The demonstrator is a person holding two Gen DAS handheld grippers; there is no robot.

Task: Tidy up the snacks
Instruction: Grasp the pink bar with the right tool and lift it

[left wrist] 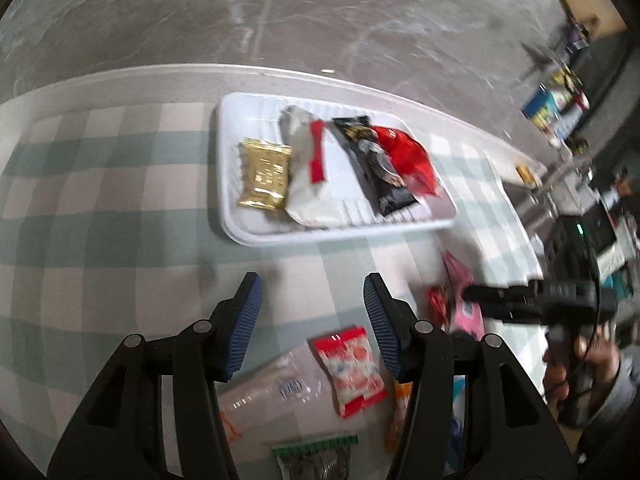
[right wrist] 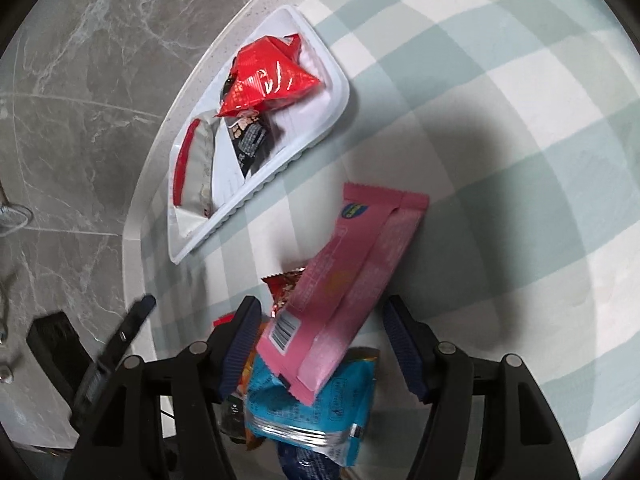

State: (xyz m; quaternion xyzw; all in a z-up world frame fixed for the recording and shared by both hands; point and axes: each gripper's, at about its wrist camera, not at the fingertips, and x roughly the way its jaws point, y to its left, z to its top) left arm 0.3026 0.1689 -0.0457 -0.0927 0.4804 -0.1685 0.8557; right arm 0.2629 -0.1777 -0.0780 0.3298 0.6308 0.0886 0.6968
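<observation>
A white tray [left wrist: 240, 236] [right wrist: 340, 96] on the checked tablecloth holds a gold packet [left wrist: 265, 173], a white-and-red packet [left wrist: 308, 168] [right wrist: 196, 164], a black packet [left wrist: 380, 176] [right wrist: 250, 140] and a red packet [left wrist: 408, 156] [right wrist: 268, 76]. My left gripper [left wrist: 312, 300] is open and empty above the cloth, in front of the tray. A red-and-white packet [left wrist: 354, 368] lies by its right finger. My right gripper [right wrist: 320, 320] is open over a long pink packet [right wrist: 348, 280] [left wrist: 460, 280], which lies on a blue packet [right wrist: 316, 408] in a pile.
Near the left gripper lie a clear plastic packet [left wrist: 276, 392], a green-edged packet [left wrist: 316, 452] and an orange one [left wrist: 400, 412]. A small red packet [right wrist: 286, 284] sits under the pink one. The table edge [right wrist: 136, 216] drops to a grey marble floor. Cluttered shelves [left wrist: 560, 112] stand far right.
</observation>
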